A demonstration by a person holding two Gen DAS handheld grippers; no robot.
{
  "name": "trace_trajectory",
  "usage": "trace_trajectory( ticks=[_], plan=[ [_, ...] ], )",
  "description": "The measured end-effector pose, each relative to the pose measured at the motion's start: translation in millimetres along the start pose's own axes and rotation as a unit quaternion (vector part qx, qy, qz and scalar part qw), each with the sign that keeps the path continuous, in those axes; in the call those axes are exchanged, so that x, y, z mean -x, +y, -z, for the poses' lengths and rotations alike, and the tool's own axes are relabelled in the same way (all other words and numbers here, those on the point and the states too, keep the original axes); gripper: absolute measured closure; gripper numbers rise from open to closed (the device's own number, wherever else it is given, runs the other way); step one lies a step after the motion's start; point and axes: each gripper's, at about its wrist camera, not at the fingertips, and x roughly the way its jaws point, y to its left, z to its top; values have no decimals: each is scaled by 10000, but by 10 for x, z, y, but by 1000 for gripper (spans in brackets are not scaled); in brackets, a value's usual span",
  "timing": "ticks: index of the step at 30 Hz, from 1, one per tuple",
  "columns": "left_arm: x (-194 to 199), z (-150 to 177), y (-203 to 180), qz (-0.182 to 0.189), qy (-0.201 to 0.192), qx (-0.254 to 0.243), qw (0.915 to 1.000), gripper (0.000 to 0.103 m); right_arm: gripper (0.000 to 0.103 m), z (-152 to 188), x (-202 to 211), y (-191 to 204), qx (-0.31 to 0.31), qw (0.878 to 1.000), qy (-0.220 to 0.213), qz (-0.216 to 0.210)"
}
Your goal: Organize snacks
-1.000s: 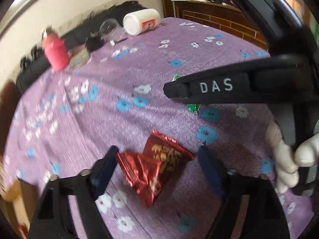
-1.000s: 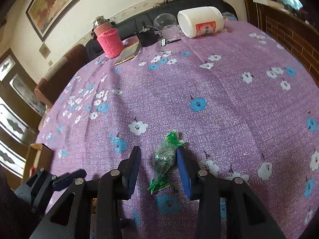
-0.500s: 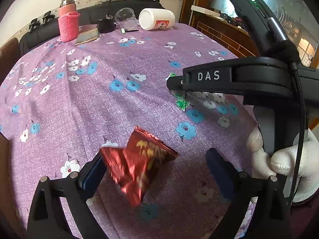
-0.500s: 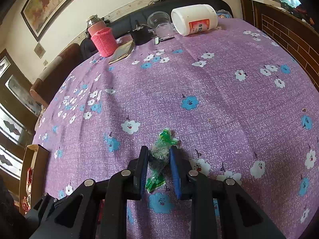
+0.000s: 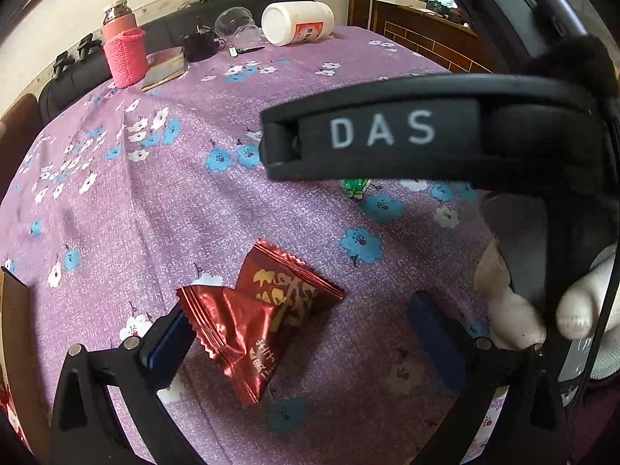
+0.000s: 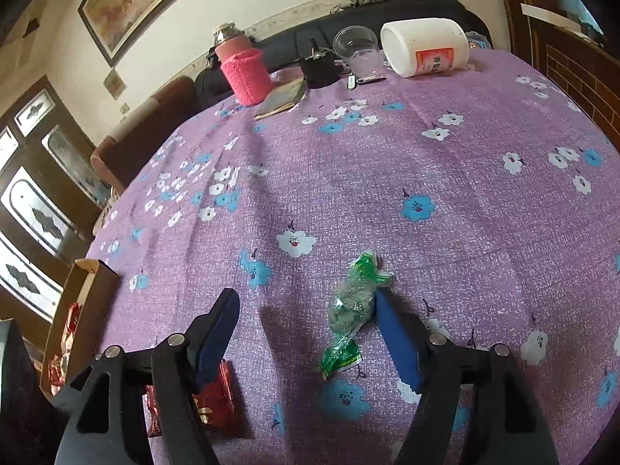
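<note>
While both hand-held tools hover over a purple flowered tablecloth point(image 6: 445, 193), the left gripper point(image 5: 302, 333) stands wide open around a red foil snack packet point(image 5: 255, 321) in the lower centre of its frame; the packet's crimped left edge meets the left finger point(image 5: 170, 337), and the right finger sits well clear of it. A white-gloved hand point(image 5: 542, 310) holds the other tool, marked "DAS", at right.

Seen from the right wrist, the right gripper point(image 6: 306, 321) is likewise spread wide, gripping nothing. A green wrapped snack point(image 6: 352, 306) lies on the cloth at lower centre, its side against the inner face of the right finger point(image 6: 395, 337) and well apart from the left one. At lower left, a cardboard box point(image 6: 97, 275) with red packets inside sits at the table's edge. A pink-sleeved bottle point(image 6: 244, 66), a clear cup point(image 6: 358, 50) and a toppled white jar point(image 6: 426, 46) line the top of the frame.
</note>
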Motion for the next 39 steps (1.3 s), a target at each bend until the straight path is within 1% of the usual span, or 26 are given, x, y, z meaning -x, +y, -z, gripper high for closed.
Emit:
trace_trajectory(
  ticks=[2,4,5,6,7,8,9,10,11,13,14,15,17,20,22,28,31,34,39],
  plan=[
    [13,8,18,29,-24,77,10000,1,26,-32,-1,-34,-126,9998,90,-132],
    [46,21,80,99,-94,286,9995,2,29,-68,18,-89,-321,9990,255,-198],
    [74,32,126,131,-148,439,9988,8,33,-66,30,-94,-330,9990,299,-97],
    [97,39,151,132,-188,508,9984,18,51,-61,42,-83,-257,9990,341,114],
    [117,40,171,93,-215,512,9984,25,68,-52,36,-45,-77,9982,382,453],
    [128,31,182,27,-219,478,9986,39,71,-45,34,-25,3,9977,390,556],
    [128,19,188,-31,-198,435,9989,44,71,-36,24,15,123,9969,403,660],
    [120,4,190,-44,-166,402,9990,44,73,-27,16,57,261,9957,408,794],
    [112,-7,188,-71,-150,374,9992,44,75,-8,-1,123,467,9929,399,1016],
    [87,-17,125,-239,-131,192,9994,44,80,26,-23,194,725,9878,366,1326],
    [91,-15,100,-274,-156,121,9994,47,82,38,-23,215,769,9867,350,1390],
    [100,-12,85,-234,-159,108,9995,53,82,42,-10,207,761,9869,336,1385],
    [136,-3,75,-176,-151,162,9996,57,82,51,19,196,717,9878,243,1358],
    [254,43,128,-21,-265,343,9991,67,82,54,84,176,624,9891,59,1330],
    [360,75,176,18,-372,466,9982,67,82,51,116,172,551,9898,-70,1309],
    [609,193,236,120,-643,667,9956,67,82,80,127,167,389,9912,-211,1249],
    [738,284,285,310,-760,874,9928,67,82,82,247,208,393,9912,-443,1184],
    [882,368,318,392,-873,962,9908,67,82,130,407,270,393,9902,-614,1192],
    [1102,514,333,387,-1054,1002,9886,67,82,333,619,391,475,9912,-610,1070]
  ],
)
